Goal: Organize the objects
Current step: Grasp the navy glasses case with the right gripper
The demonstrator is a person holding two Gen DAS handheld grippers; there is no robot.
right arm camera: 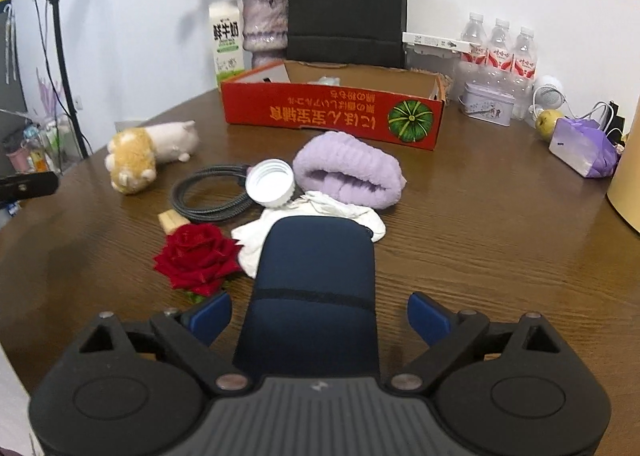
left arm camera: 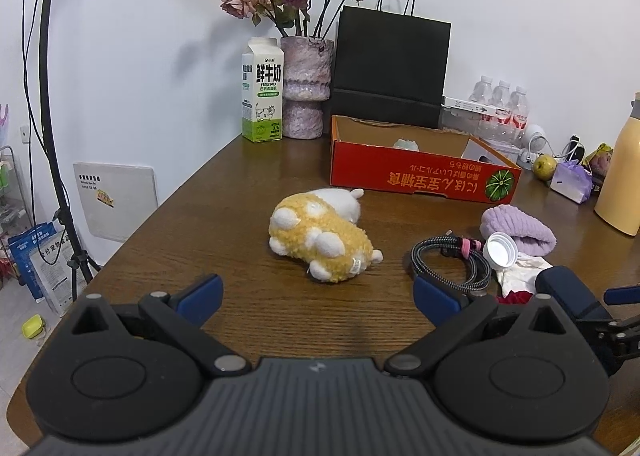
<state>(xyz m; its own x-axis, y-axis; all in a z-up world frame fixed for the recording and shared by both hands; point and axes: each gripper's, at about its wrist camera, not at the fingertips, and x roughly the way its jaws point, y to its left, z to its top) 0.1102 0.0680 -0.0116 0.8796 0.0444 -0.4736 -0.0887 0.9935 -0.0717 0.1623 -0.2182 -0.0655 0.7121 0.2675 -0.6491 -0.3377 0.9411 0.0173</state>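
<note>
Two grippers, both spread wide, nothing gripped. Red box (right arm camera: 332, 114) far ahead of the fingers, likely the bin. Plush (left arm camera: 320, 244) dead ahead of left gripper (left arm camera: 318, 298), a lined-up pick. Navy case (right arm camera: 316, 288) lies between right gripper (right arm camera: 320, 318) fingers, ungrasped.

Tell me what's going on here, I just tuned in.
Both tongs hang open over the table, holding nothing. The left tongs face the plush; the right tongs face the rose, cloth, cap, cable and towel. The red box behind is nearly empty.
</note>
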